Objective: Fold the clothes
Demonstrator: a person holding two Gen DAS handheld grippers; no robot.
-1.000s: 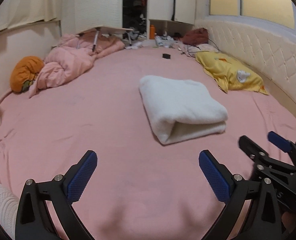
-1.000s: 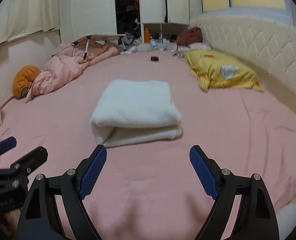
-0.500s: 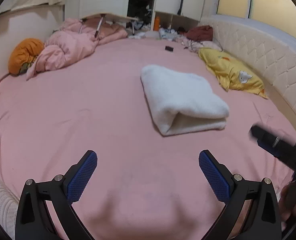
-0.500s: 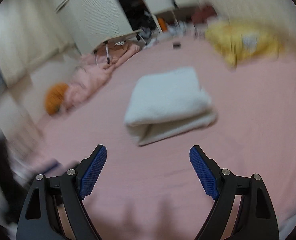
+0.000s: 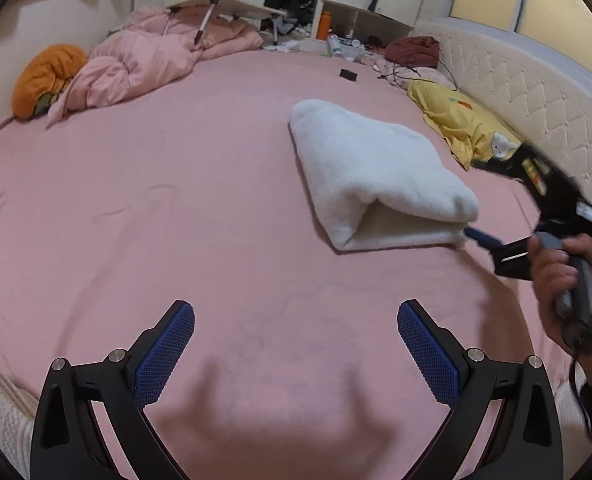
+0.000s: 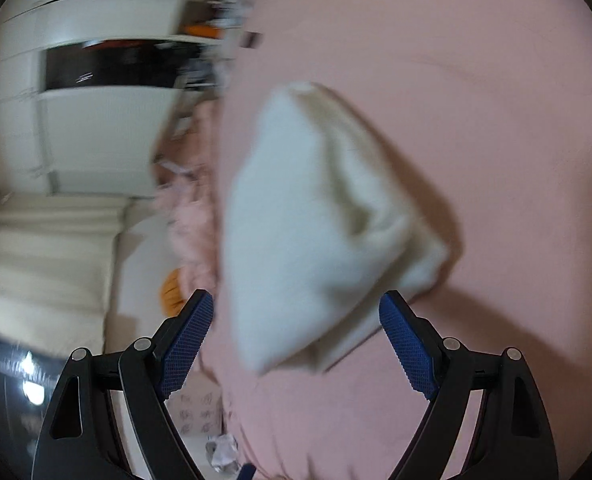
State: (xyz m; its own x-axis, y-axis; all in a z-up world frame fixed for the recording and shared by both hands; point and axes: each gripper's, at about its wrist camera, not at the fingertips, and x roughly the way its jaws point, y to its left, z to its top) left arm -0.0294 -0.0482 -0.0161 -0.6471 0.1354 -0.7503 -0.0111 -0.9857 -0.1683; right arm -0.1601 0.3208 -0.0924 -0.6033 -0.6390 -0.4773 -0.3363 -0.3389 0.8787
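White folded garment (image 5: 375, 168) blurred | right claw (image 6: 296, 340) apart | left claw (image 5: 296, 356) apart

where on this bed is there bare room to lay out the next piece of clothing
The widest bare stretch of pink sheet lies left of the folded white towel, bounded by the pink duvet and orange cushion at the far left. The far edge is crowded with small clutter, and the right side holds the yellow pillow and right gripper.

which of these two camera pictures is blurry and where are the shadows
Right wrist view: smeared by motion and tilted sideways, white folded garment soft-edged. Left wrist view: mostly sharp, only the right gripper streaks; the left gripper casts soft shadows on the pink sheet.
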